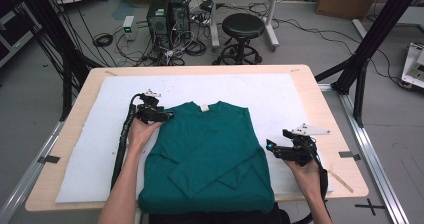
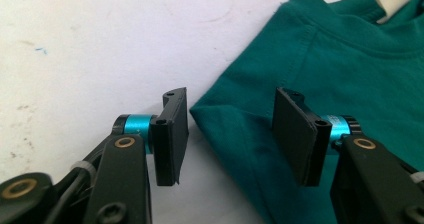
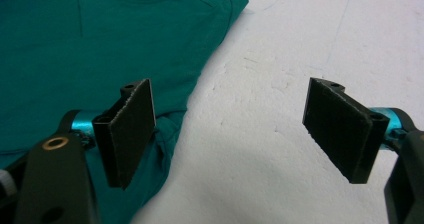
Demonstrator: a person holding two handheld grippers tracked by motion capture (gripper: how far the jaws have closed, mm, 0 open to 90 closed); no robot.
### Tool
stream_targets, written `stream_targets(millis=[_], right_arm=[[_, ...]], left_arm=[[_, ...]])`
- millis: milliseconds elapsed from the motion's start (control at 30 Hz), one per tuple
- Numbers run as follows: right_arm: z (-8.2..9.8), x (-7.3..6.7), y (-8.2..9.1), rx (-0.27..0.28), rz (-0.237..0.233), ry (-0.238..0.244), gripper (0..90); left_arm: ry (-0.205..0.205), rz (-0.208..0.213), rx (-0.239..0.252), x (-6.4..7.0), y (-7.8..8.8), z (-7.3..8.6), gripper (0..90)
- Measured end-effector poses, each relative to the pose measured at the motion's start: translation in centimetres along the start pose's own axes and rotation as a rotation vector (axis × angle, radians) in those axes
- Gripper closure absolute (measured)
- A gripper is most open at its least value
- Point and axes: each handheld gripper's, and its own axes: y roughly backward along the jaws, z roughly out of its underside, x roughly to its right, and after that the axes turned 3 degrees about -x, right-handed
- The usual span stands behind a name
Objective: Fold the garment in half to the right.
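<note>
Green long-sleeve shirt [image 1: 207, 154] is lying flat in the middle of the worktop [image 1: 320, 104], on top of a white sheet [image 1: 260, 91] that covers most of the wood. Sleeves are folded in across the front, collar points away from the person, and there's a little white tag [image 1: 204, 107] at the neck. The bottom hem hangs right at the near edge.

Left tool [image 1: 167, 116] sits at the shirt's left shoulder, held in the person's left hand [image 1: 142, 130]. In the left gripper view its jaws are spread apart with the shoulder corner of the shirt [image 2: 320, 59] lying between them, one jaw over the white sheet [image 2: 90, 49] and the other over the green fabric. Not pinching anything as far as I can see.

Right tool [image 1: 274, 149] is over on the right side, just beside the shirt's edge, in the right hand [image 1: 305, 171]. Its jaws are wide open too. In the right gripper view one jaw hangs over the edge of the shirt [image 3: 90, 44] and the other is over bare white sheet [image 3: 310, 44], nothing held.

Behind the worktop there's a black stool [image 1: 243, 26], a couple of PC towers [image 1: 167, 14] and a mess of cables on the floor.
</note>
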Motion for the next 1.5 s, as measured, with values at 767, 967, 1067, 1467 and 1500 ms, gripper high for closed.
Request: stream_targets(millis=[767, 967, 1067, 1467, 1500], right_arm=[[-0.2, -1.0, -0.5, -0.009, -0.007, 0.024, 21.6], [-0.4, -1.3, -0.6, -0.014, -0.021, 0.026, 21.8], [-0.6, -1.5, -0.9, -0.023, -0.039, 0.025, 23.8], [-5.0, -0.6, -3.2, -0.061, -0.029, 0.033, 26.7], [-5.6, -0.5, -3.8, -0.084, -0.026, 0.032, 26.7]], left_arm=[[-0.068, 0.051, 0.068, 0.4, 0.1, 1.0, 74.1], [-0.065, 0.069, 0.070, 0.4, 0.1, 1.0, 80.9], [-0.062, 0.071, 0.072, 0.4, 0.1, 1.1, 81.1], [-0.068, 0.066, 0.072, 0.4, 0.1, 1.1, 81.3], [-0.068, 0.065, 0.072, 0.5, 0.1, 1.1, 81.3]])
